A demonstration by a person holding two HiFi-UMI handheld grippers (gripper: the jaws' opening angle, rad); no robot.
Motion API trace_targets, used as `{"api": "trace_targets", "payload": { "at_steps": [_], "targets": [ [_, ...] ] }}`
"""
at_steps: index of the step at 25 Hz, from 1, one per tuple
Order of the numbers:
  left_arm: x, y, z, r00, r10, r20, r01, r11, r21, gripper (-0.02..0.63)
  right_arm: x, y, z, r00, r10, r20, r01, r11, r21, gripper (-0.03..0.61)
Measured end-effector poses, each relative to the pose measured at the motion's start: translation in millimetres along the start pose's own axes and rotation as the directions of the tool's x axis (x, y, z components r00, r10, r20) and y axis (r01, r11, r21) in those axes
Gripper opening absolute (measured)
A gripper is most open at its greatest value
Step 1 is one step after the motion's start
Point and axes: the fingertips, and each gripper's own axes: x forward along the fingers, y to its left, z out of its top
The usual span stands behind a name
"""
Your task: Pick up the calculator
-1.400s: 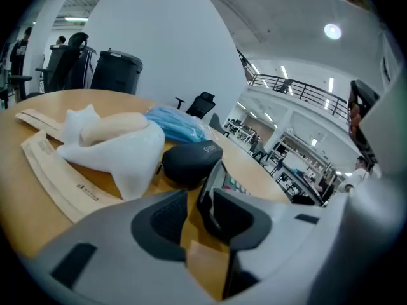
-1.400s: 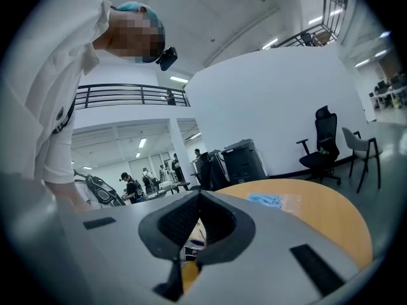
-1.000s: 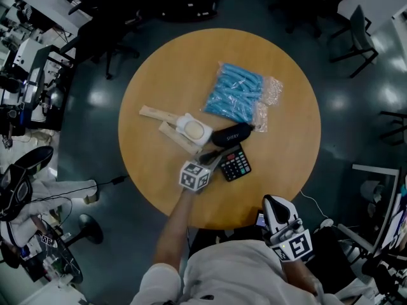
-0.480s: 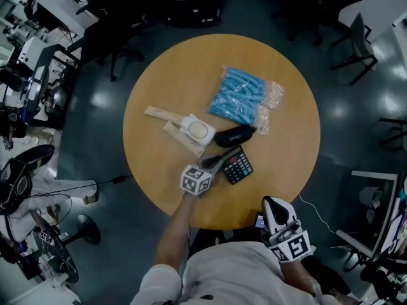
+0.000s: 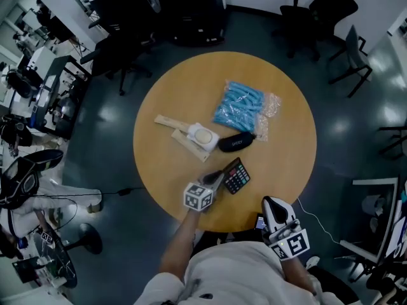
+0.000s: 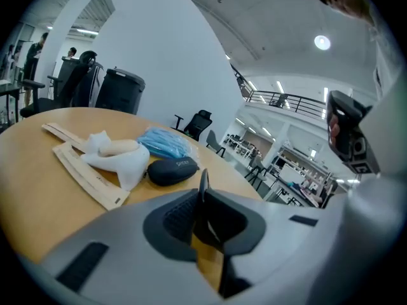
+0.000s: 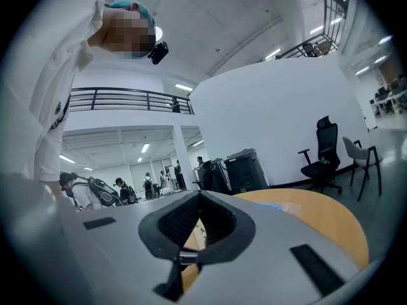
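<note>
The black calculator (image 5: 238,176) hangs tilted just above the round wooden table (image 5: 172,94), near its front edge. My left gripper (image 5: 220,176) grips its left edge; the jaws have just been closing with the calculator between them. In the left gripper view the calculator (image 6: 203,182) shows only as a thin dark edge clamped between the pads, at the left gripper (image 6: 202,192). My right gripper (image 5: 275,204) is held close to the person's body, off the table's front edge, with nothing in it. Its jaws meet at the tips in the right gripper (image 7: 199,196) view.
A black pouch (image 5: 235,142) lies just beyond the calculator. A clear bag of blue masks (image 5: 245,107) sits behind it to the right. A white object (image 5: 202,135) rests on flat wooden strips (image 5: 170,122) at the left. Office chairs (image 5: 353,56) ring the table.
My left gripper closed on the calculator's edge and raised it off the table, tilting it. The right gripper stayed by the body.
</note>
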Motion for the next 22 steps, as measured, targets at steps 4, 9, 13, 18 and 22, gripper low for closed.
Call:
{"api": "trace_targets", "payload": {
  "at_steps": [4, 9, 13, 18, 22],
  "targets": [
    [-40, -13, 7, 0.998, 0.038, 0.057, -0.037, 0.999, -0.012, 0.041, -11, 7, 10, 0.999, 0.000, 0.036, 0.000, 1.000, -0.015, 0.015],
    [-101, -52, 27, 0.978, 0.097, 0.184, -0.108, 0.993, 0.052, 0.041, -24, 16, 17, 0.998, 0.021, 0.065, -0.019, 0.999, -0.027, 0.015],
    [-137, -81, 28, 0.961, 0.136, 0.240, -0.145, 0.989, 0.022, 0.040, -29, 14, 15, 0.996, 0.033, 0.078, -0.035, 0.999, 0.023, 0.015],
    [-171, -110, 25, 0.943, 0.150, 0.298, -0.146, 0.989, -0.035, 0.040, -31, 23, 5, 0.995, 0.059, 0.083, -0.063, 0.997, 0.037, 0.015],
    [-201, -139, 30, 0.931, 0.107, 0.350, -0.110, 0.994, -0.010, 0.041, -46, 48, -2, 0.994, 0.068, 0.085, -0.067, 0.998, -0.011, 0.015]
  ]
}}
